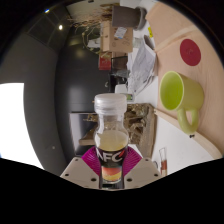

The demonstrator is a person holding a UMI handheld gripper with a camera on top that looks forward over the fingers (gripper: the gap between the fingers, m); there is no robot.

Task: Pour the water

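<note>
Gripper (pixel 111 172) held level, aimed forward over the counter (pixel 195 150). Jaws closed partway onto an upright bottle (pixel 110 140) with white cap and NFC label, both pink pads (pixel 92 157) pressing its sides. Green mug (pixel 181 98) stands on the counter beyond, to the right, well apart from the bottle.

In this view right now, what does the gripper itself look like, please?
Only the front of the gripper shows. Its two fingers are pale grey, blocky and angular, with a magenta pad on the inner face; the pad shows best on one side. No cables, markings, hand or sleeve are visible.
</note>
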